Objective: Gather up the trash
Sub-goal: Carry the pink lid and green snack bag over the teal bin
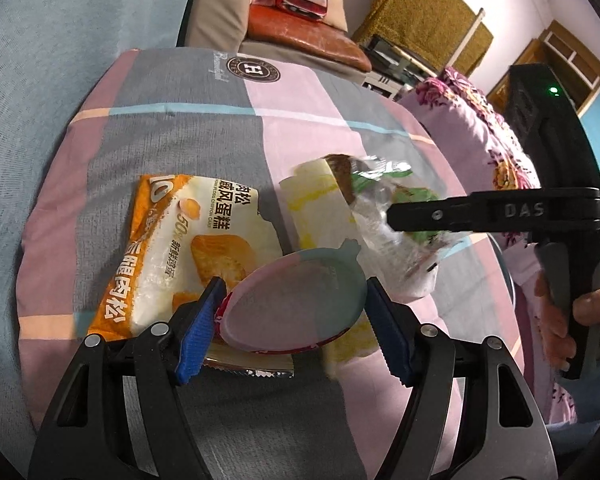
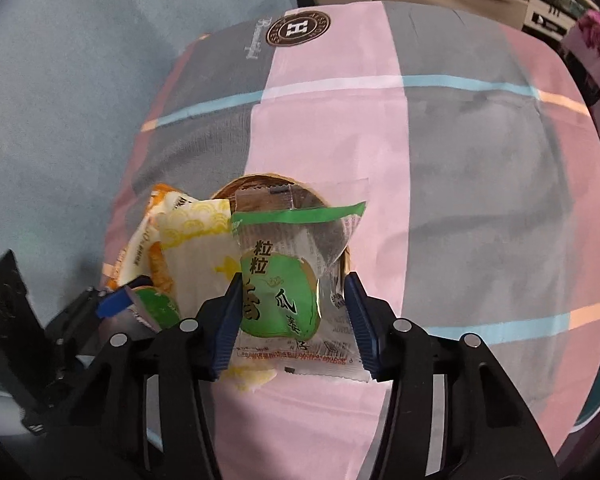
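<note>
Clamping a round pink-and-grey plastic lid (image 1: 296,300), the left hand-held gripper (image 1: 290,320) holds firm. At three o'clock, the right hand-held gripper (image 2: 290,320) pinches a crinkly green-and-clear snack wrapper (image 2: 292,280); slick film could slip free.

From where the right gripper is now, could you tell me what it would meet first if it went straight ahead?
Most likely the green wrapper, already lying between the right gripper's pads; beyond it is the pink-and-grey cloth. Depth is hard to judge.

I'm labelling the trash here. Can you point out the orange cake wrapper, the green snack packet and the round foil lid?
orange cake wrapper (image 1: 172,240): left wrist view, its printed face.
green snack packet (image 2: 278,300): right wrist view, its green label.
round foil lid (image 1: 296,304): left wrist view, its shiny centre.
</note>
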The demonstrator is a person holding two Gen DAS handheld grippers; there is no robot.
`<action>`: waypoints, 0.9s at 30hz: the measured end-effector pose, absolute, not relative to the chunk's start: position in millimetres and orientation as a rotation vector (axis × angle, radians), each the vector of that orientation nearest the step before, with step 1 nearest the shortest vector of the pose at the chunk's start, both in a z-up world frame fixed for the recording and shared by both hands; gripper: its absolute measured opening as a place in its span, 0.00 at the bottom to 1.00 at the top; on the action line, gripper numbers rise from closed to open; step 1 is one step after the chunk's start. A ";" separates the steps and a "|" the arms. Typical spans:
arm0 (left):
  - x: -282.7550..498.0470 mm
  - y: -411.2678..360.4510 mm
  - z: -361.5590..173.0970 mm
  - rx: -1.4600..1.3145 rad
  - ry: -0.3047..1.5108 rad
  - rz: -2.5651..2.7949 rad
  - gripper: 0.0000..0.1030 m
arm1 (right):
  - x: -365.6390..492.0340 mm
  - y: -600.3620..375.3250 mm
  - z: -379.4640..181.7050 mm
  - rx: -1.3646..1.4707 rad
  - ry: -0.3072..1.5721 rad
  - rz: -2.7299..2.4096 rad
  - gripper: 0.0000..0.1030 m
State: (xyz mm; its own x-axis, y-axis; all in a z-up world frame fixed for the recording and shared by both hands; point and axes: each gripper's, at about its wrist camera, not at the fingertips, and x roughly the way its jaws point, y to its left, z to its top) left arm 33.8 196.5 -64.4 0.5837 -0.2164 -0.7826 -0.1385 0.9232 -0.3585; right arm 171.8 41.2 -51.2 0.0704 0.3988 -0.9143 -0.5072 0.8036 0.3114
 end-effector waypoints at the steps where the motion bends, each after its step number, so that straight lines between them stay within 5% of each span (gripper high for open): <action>1: 33.6 195.5 -62.7 -0.405 0.952 -0.046 0.69 | 171.0 37.1 -47.0 -0.098 1.320 0.681 0.46; 27: 97.6 44.3 -20.0 -0.200 0.955 -0.233 0.69 | 160.4 -161.8 4.6 0.134 1.183 0.491 0.46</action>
